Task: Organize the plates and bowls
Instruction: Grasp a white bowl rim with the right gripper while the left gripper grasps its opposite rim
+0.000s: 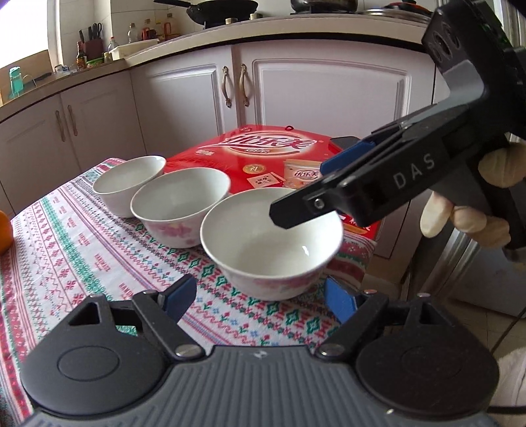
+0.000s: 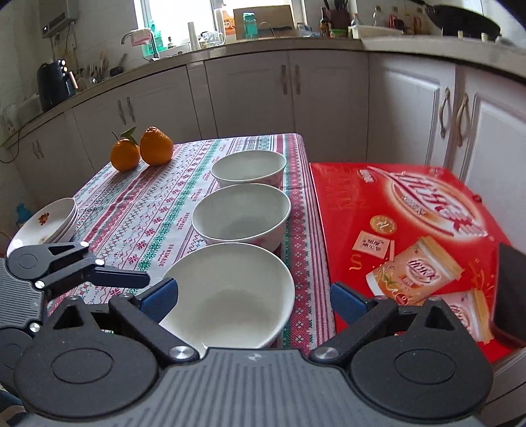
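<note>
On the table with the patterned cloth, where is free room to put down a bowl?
The widest bare patch of cloth lies between the row of three bowls, the two oranges and the stack of plates. The right side is crowded: the bowls stand close along that edge, beside the red box.

White cabinets [image 2: 250, 95] run beyond the fingers under a cluttered counter [image 2: 203, 54]. Daylight enters a window [image 2: 184, 16] far ahead. A patterned cloth [image 2: 138, 216] covers the tabletop.

We see bare cloth [image 2: 131, 210] centre-left of frame, passable; three bowls [image 2: 241, 216] block centre, red box [image 2: 411, 230] right.
</note>
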A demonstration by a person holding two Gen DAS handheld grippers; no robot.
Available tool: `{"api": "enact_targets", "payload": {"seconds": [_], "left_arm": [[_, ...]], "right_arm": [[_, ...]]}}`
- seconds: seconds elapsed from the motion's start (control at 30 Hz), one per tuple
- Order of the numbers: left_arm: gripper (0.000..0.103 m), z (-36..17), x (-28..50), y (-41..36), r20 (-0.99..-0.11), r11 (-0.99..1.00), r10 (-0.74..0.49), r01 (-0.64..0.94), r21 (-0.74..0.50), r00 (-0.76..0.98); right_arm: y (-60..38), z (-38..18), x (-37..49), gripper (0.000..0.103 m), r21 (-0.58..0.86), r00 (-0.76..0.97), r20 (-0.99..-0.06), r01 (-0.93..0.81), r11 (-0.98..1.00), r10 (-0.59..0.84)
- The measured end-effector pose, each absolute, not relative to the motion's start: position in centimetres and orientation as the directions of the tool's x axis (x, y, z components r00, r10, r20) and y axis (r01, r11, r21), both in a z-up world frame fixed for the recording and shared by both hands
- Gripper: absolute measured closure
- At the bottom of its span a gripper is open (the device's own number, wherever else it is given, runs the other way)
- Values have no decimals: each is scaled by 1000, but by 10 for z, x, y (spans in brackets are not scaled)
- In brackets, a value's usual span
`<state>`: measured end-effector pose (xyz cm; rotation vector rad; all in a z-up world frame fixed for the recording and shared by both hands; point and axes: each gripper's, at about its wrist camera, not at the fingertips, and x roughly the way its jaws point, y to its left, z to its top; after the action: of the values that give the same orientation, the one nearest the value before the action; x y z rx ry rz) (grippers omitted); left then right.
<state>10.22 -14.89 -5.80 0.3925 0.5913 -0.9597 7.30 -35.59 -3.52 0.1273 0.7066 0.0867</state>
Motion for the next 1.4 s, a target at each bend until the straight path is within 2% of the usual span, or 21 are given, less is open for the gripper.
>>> {"api": "enact_targets", "payload": {"seconds": [0.13, 0.23, 0.53, 1.1, 1.4], "left_arm": [[18, -64, 107, -157, -630, 521, -642, 851, 59, 437], [19, -68, 110, -159, -630, 517, -651, 855, 40, 423], [23, -71, 108, -159, -613, 487, -682, 873, 25, 399], [24, -63, 106, -148, -601, 486, -690, 874, 30, 404], [24, -52, 107, -109, -611, 553, -650, 833, 29, 452]], "right_arm": [[-360, -39, 83, 5, 189, 740, -651, -62, 980, 172], [-362, -42, 93, 12, 211, 718, -668, -70, 975, 196], [-363, -52, 107, 24, 238, 663, -714, -69, 969, 223], [-355, -43, 104, 25, 273, 649, -715, -84, 958, 260], [-315, -33, 117, 25, 264, 626, -709, -191, 945, 325]]}}
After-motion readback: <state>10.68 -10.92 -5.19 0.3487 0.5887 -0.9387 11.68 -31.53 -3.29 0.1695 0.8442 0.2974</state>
